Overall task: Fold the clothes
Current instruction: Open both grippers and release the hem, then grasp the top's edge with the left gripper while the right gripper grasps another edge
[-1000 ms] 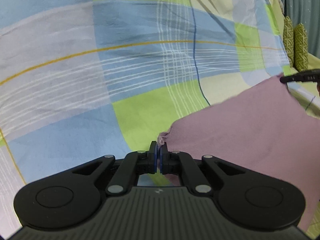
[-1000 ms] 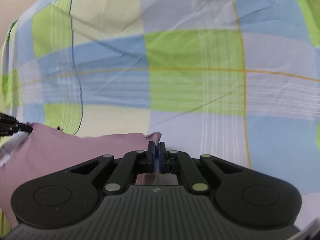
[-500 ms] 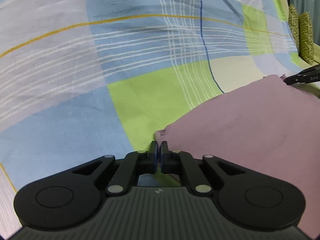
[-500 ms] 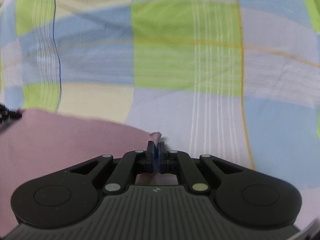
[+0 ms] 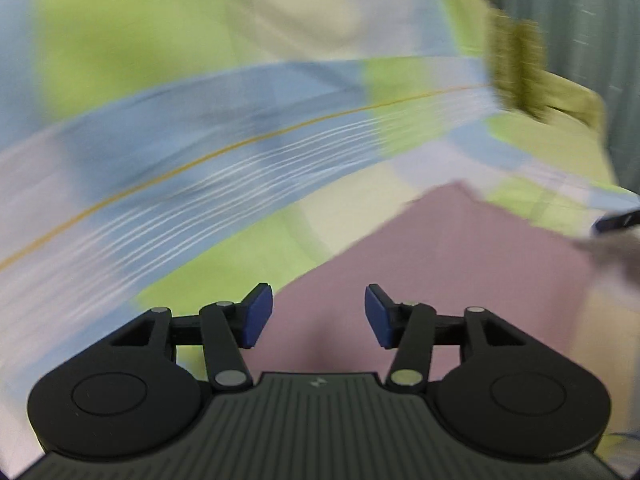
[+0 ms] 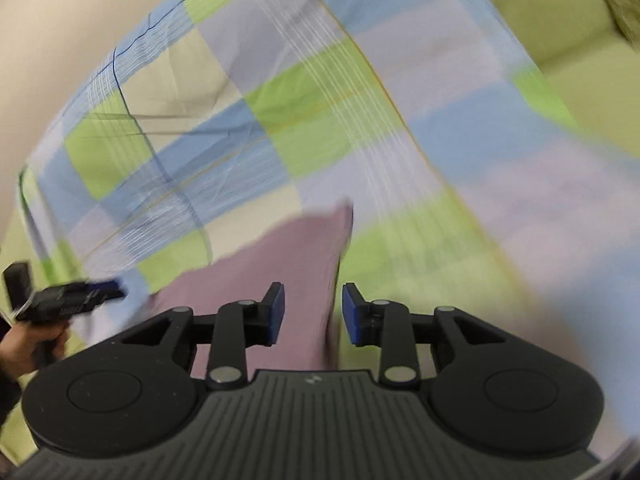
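Left wrist view: left gripper (image 5: 318, 316), jaws wide apart and empty, above the pink cloth (image 5: 460, 264) on the checked bedsheet (image 5: 200, 152). Right wrist view: right gripper (image 6: 313, 314) likewise empty (blurred). Before regrasping, check the edges align.

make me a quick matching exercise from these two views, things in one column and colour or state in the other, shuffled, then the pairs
Things
1. cloth
2. sheet
3. left tool
4. pads

Colour or state
A. blue
B. open, holding nothing
C. pink, lying on the bed
D. checked in green, blue and lilac

Pairs: 1-C, 2-D, 3-B, 4-A
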A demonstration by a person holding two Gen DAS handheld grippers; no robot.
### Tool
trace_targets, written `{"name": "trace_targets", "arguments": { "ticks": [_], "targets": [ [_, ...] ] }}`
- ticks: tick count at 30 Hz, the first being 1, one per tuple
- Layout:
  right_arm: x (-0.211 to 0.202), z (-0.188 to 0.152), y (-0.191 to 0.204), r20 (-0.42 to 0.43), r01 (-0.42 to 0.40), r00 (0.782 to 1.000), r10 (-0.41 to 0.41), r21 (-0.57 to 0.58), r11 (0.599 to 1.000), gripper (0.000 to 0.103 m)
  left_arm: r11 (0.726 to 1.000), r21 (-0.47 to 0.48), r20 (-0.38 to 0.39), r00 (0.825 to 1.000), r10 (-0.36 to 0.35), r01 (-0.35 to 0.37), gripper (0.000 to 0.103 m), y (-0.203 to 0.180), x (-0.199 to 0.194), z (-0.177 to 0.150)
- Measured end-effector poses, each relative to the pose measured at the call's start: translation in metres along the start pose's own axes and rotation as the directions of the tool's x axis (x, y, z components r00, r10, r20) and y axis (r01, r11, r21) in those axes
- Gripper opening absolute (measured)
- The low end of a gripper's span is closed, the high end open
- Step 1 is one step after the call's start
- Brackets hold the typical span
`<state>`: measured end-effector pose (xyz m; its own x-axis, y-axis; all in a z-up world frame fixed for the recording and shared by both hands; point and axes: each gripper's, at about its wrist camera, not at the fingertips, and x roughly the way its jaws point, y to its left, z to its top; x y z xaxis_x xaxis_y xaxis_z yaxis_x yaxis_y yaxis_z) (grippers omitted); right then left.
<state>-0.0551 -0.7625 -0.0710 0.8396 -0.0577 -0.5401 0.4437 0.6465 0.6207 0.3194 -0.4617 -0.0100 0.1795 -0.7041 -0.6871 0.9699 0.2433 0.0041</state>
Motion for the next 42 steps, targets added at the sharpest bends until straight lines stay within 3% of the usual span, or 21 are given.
{"name": "trace_targets", "arguments": {
  "ticks": [3, 8, 12, 18, 23, 26, 28, 29, 31, 35, 36, 37, 38, 42],
  "targets": [
    [-0.003, -0.022, -0.005, -0.007, 0.017, 1.0, -0.016, 0.092, 0.996, 0.029, 0.991, 0.095, -0.019, 0.996, -0.093, 0.094, 0.056, -0.032, 0.037, 0.034],
    [0.012, -0.03, -0.01, -0.035, 0.045, 0.999, -0.04, 0.139, 0.989, 0.031, 0.97, 0.189, -0.056, 0.987, -0.148, 0.156, 0.056, -0.061, 0.11, 0.069],
    [0.018, -0.037, -0.02, -0.042, 0.018, 0.999, -0.012, 0.127, 0.992, 0.031, 0.948, 0.234, -0.119, 0.974, -0.194, 0.217, 0.056, -0.061, 0.147, 0.078],
    [0.025, -0.037, -0.027, -0.048, -0.028, 0.998, 0.033, 0.103, 0.994, 0.031, 0.899, 0.294, -0.23, 0.937, -0.263, 0.324, 0.056, -0.06, 0.201, 0.089],
    [0.028, -0.037, -0.028, -0.037, -0.047, 0.998, 0.051, 0.105, 0.993, 0.031, 0.856, 0.32, -0.341, 0.892, -0.297, 0.407, 0.053, -0.063, 0.225, 0.1],
    [0.027, -0.038, -0.029, -0.032, -0.051, 0.998, 0.056, 0.119, 0.992, 0.032, 0.835, 0.341, -0.394, 0.872, -0.291, 0.433, 0.044, -0.069, 0.23, 0.105],
    [0.026, -0.041, -0.029, -0.028, -0.056, 0.998, 0.06, 0.145, 0.988, 0.032, 0.815, 0.364, -0.424, 0.86, -0.285, 0.45, 0.022, -0.075, 0.23, 0.108],
    [0.027, -0.042, -0.029, -0.024, -0.055, 0.998, 0.06, 0.156, 0.986, 0.032, 0.804, 0.379, -0.435, 0.855, -0.282, 0.458, 0.018, -0.079, 0.228, 0.109],
    [0.031, -0.044, -0.029, -0.011, -0.052, 0.998, 0.055, 0.19, 0.98, 0.032, 0.79, 0.424, -0.423, 0.868, -0.26, 0.443, 0.009, -0.087, 0.222, 0.106],
    [0.04, -0.043, -0.028, 0.012, -0.067, 0.998, 0.066, 0.248, 0.967, 0.03, 0.813, 0.413, -0.358, 0.894, -0.27, 0.411, 0.005, -0.085, 0.208, 0.099],
    [0.041, -0.043, -0.029, 0.016, -0.069, 0.998, 0.067, 0.265, 0.962, 0.026, 0.819, 0.405, -0.342, 0.898, -0.276, 0.406, 0.005, -0.084, 0.206, 0.098],
    [0.041, -0.042, -0.031, 0.017, -0.072, 0.997, 0.07, 0.293, 0.953, 0.009, 0.826, 0.396, -0.324, 0.902, -0.284, 0.402, 0.005, -0.083, 0.202, 0.096],
    [0.041, -0.041, -0.033, 0.018, -0.074, 0.997, 0.072, 0.319, 0.945, 0.004, 0.838, 0.376, -0.295, 0.908, -0.297, 0.396, 0.005, -0.08, 0.196, 0.094],
    [0.033, -0.026, -0.026, -0.002, -0.085, 0.996, 0.088, 0.249, 0.965, 0.003, 0.889, 0.262, -0.137, 0.926, -0.352, 0.376, 0.005, -0.06, 0.156, 0.089]
  ]
}}
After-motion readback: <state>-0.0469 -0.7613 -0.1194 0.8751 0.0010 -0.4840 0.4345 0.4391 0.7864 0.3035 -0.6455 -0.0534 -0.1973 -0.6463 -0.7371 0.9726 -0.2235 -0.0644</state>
